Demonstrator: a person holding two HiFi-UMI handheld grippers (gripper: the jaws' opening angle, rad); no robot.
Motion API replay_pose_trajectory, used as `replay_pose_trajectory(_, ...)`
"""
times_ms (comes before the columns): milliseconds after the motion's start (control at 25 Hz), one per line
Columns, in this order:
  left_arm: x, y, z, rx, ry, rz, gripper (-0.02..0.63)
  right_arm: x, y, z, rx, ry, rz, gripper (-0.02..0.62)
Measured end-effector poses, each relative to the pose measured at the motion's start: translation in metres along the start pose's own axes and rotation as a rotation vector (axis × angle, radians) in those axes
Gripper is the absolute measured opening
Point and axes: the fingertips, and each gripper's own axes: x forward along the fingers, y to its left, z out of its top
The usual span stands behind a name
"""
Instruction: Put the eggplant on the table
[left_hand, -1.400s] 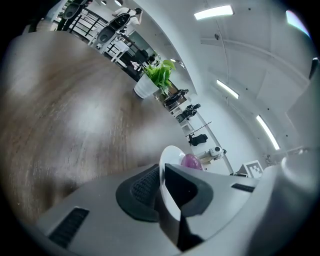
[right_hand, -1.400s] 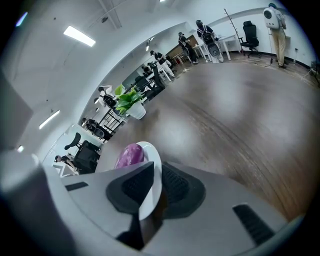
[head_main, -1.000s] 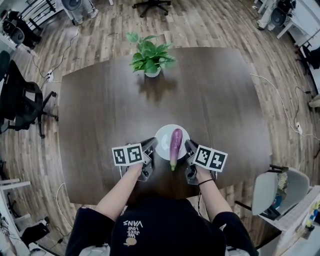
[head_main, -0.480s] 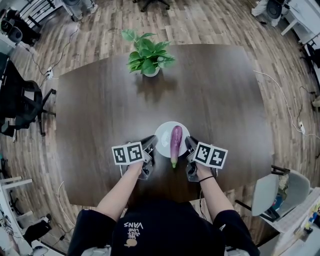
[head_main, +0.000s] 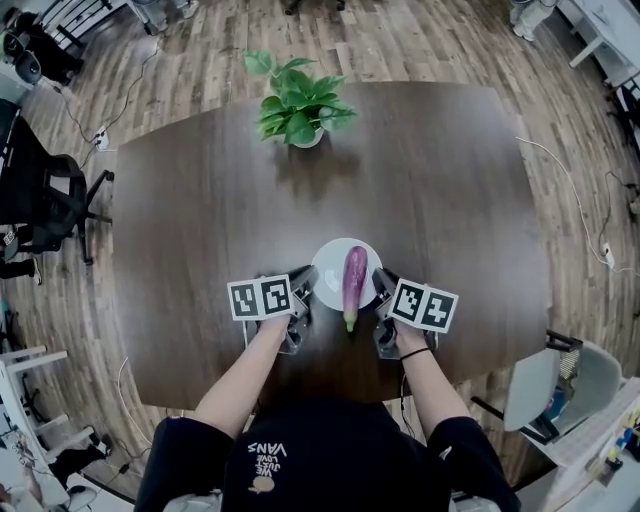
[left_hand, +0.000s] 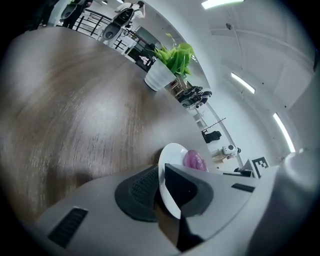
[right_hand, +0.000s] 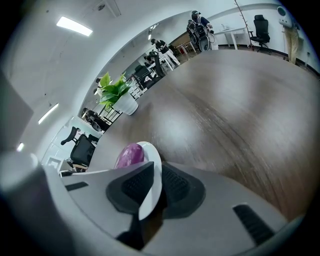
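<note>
Left gripper (head_main: 302, 288) and right gripper (head_main: 381, 288) each pinch the plate (head_main: 326, 264) rim, lower centre; uneven tilt could roll the eggplant (head_main: 353, 279) off.

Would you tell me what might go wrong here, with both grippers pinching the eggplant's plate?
The eggplant lies loose, its stem end overhanging the plate; any tilt might roll it off. The left gripper and right gripper each grip only the rim, so uneven motion could let the plate slip.
</note>
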Motion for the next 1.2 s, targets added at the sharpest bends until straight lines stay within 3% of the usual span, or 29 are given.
replay_pose_trajectory(520, 0.003, 0.001, 0.000, 0.050, 0.012, 0.062, 0.038, 0.005, -0.002, -0.002, -0.010, 0.014, -0.003, 0.060)
replay_pose_trajectory(880, 0.003, -0.009, -0.001, 0.076, 0.008, 0.042, 0.117, 0.001, -0.004, -0.005, -0.066, 0.015, -0.055, 0.061)
replay_pose_trajectory(1200, 0.001, -0.011, -0.004, 0.095, 0.017, 0.038, 0.152, -0.006, -0.007, -0.003, -0.059, -0.011, -0.045, 0.078)
